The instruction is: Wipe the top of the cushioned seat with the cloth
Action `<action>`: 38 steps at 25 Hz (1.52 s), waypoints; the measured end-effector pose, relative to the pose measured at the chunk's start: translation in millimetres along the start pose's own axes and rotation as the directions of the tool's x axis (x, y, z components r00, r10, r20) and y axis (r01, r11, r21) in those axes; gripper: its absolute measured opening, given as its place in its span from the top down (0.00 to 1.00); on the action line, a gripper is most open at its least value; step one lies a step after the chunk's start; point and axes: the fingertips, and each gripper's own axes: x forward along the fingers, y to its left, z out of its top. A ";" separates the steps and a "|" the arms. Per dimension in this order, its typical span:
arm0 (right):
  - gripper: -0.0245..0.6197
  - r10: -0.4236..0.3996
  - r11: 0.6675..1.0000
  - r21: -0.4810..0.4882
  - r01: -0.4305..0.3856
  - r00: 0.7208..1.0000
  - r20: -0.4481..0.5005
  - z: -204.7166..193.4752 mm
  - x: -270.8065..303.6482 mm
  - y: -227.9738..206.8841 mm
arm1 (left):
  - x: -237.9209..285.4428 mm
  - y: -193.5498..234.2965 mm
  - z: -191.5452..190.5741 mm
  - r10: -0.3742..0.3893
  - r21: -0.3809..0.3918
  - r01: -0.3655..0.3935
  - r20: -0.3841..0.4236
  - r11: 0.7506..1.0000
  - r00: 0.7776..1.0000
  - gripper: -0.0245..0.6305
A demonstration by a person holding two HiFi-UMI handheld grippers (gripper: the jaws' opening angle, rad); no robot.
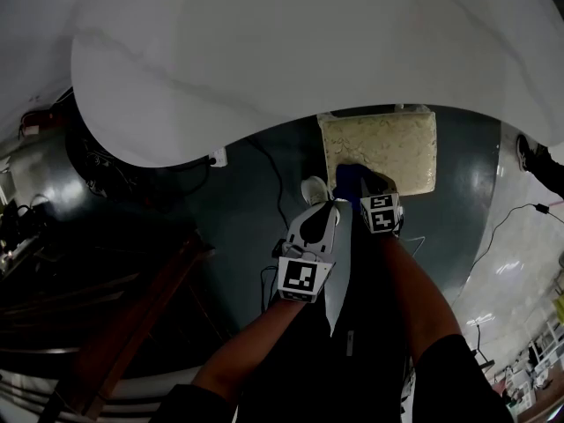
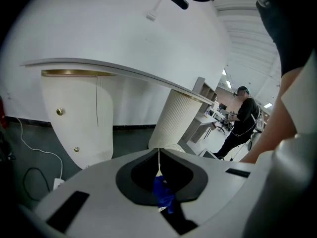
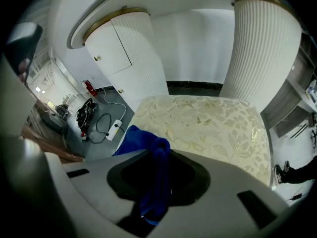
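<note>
Cloth (image 3: 151, 157) soft, light and limp; best pinched by a bunched fold, as right gripper (image 3: 159, 182) has it, jaws clamped on it. It sits at the lower-left edge of cushioned seat (image 3: 213, 128), mid-frame; left gripper (image 2: 159, 155) jaws together, apparently nipping a blue corner

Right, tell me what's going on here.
A person holds a gripper in each hand. The right gripper is shut on a blue cloth, which hangs at the near edge of the leaf-patterned cushioned seat. The left gripper is beside it, jaws together on a small blue scrap, seemingly a corner of the same cloth. Most of the seat top lies bare ahead.
</note>
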 end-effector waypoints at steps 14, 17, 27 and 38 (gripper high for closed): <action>0.81 -0.040 0.996 0.080 0.039 0.999 0.019 -6.0 -9.6 -32.7 | 24.2 -37.7 5.5 -0.062 0.021 0.062 -0.018 0.998 0.998 0.93; 0.81 -0.046 0.996 0.081 0.045 0.999 0.010 -8.5 -13.2 -36.2 | 30.7 -47.3 3.8 -0.068 -0.008 0.068 -0.016 0.998 0.998 0.93; 0.81 -0.098 0.993 0.061 0.100 0.994 -0.042 -18.0 -33.6 -70.3 | 47.5 -82.0 13.7 -0.112 0.020 0.113 -0.030 0.993 0.993 0.93; 0.81 -0.078 0.997 0.012 0.078 0.996 -0.035 -22.5 -43.4 -101.2 | 63.5 -81.6 10.4 -0.101 0.027 0.103 -0.072 0.994 0.992 0.93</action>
